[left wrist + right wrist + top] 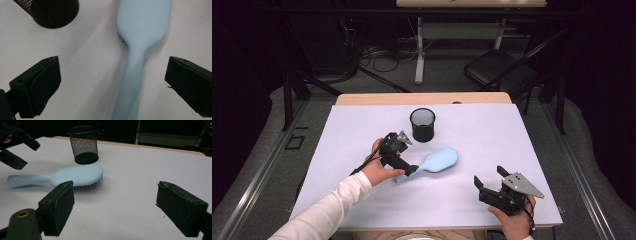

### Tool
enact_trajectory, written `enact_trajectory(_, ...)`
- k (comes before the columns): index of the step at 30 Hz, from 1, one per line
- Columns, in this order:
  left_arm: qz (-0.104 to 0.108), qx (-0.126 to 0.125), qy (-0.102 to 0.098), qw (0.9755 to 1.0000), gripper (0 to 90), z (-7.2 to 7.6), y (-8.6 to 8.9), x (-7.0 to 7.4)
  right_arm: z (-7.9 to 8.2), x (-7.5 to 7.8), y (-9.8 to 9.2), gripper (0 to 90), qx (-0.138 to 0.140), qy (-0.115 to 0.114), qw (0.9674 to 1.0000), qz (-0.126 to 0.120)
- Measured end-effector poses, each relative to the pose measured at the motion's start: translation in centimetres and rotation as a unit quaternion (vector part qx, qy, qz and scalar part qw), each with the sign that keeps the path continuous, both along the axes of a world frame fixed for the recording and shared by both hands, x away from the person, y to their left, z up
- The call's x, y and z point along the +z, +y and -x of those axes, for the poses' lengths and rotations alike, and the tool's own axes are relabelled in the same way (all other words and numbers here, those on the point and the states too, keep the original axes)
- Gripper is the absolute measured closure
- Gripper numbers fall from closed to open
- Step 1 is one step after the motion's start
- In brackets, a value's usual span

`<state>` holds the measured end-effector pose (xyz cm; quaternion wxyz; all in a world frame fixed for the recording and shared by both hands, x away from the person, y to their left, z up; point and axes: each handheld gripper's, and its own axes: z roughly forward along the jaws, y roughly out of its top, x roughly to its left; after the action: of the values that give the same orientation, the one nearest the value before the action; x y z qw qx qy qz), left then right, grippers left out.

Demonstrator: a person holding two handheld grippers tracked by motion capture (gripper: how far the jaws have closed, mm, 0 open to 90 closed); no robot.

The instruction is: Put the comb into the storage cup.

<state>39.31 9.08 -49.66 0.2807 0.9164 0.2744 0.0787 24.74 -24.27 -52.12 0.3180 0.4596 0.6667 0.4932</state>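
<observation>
Desk (492,200) first: I see its white top reaching from the near edge to a wooden strip at the far side, and everything I am working with lies on it. Next in size is the pale blue hairbrush (438,162), lying bristles down near the middle, its paddle head toward the right and its handle running left and toward me. From the right gripper view the bristles show under the head, resting on the white surface. Behind the brush, just beyond its head and apart from it, stands the black mesh cup (422,125), upright and with its mouth open to the top. My left hand-held gripper (408,171) sits over the handle end of the brush; in the left gripper view its jaws stand wide apart on either side of the handle, with clear white surface between each pad and the handle, so nothing is clamped. My right hand-held gripper (487,175) rests at the near right part of the desk, well apart from the brush, its jaws also spread and holding nothing, pointed toward the brush and the cup.
</observation>
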Motion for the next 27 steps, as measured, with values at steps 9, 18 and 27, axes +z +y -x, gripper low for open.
enact_trajectory(9,-0.003,-0.008,0.014,0.9999,0.5,-0.2,-1.0,-0.6,0.0,0.0,0.0,14.5,-0.001,0.0,1.0,-0.001)
enact_trajectory(18,-0.014,-0.015,0.023,0.9995,1.1,-0.3,-1.5,-0.7,0.0,0.0,0.0,14.5,-0.001,0.0,1.0,-0.001)
enact_trajectory(27,-0.029,-0.022,0.033,0.9988,2.8,-0.3,-2.2,-1.3,0.0,0.0,0.0,14.5,0.0,0.001,1.0,0.0)
